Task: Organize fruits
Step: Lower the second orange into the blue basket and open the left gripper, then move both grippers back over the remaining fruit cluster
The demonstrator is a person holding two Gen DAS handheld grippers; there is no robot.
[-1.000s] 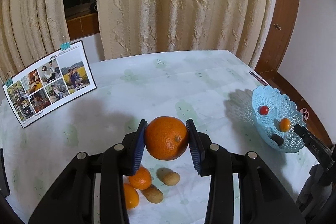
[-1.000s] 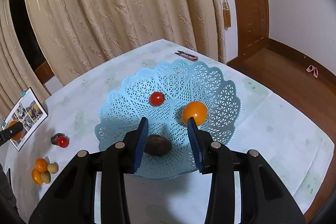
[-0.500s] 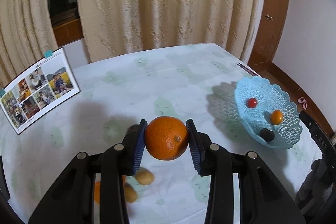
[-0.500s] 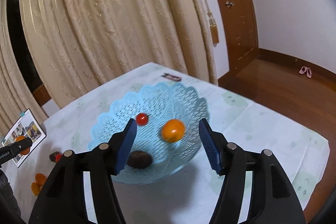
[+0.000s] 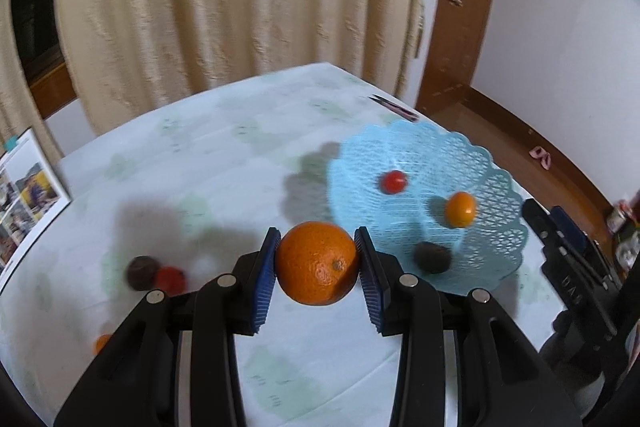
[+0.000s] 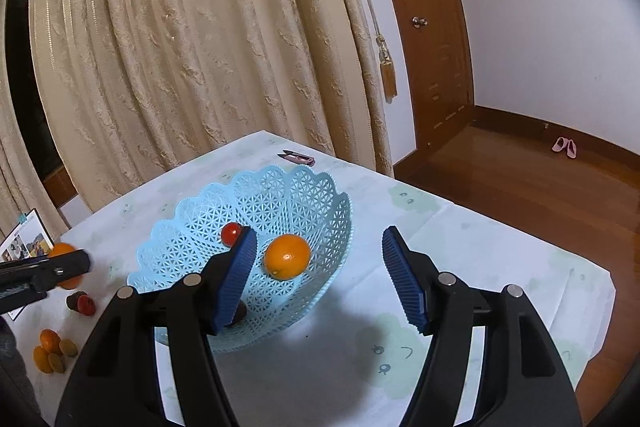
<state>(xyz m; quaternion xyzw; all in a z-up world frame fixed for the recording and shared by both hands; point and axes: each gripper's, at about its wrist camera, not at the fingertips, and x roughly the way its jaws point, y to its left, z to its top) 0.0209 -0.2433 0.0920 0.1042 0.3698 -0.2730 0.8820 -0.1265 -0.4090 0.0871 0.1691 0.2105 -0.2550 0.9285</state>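
Observation:
My left gripper (image 5: 317, 277) is shut on a large orange (image 5: 317, 263) and holds it above the table, left of the light blue lattice basket (image 5: 492, 187). The basket holds a cherry tomato (image 5: 393, 182), a small orange (image 5: 461, 209) and a dark fruit (image 5: 432, 257). My right gripper (image 6: 318, 277) is open and empty above the basket's (image 6: 200, 227) near right side; it also shows in the left wrist view (image 5: 560, 239). The left gripper and its orange (image 6: 64, 255) show at the left of the right wrist view.
A dark fruit (image 5: 141, 271) and a tomato (image 5: 171, 279) lie on the table at left, with small oranges and brown fruits (image 6: 52, 349) nearer. A photo card (image 5: 24, 195) stands far left. Small clippers (image 6: 298, 158) lie behind the basket. Curtains hang behind.
My left gripper has swung right with the orange, closer to the basket. My right gripper has opened wider and drawn up and back from the basket.

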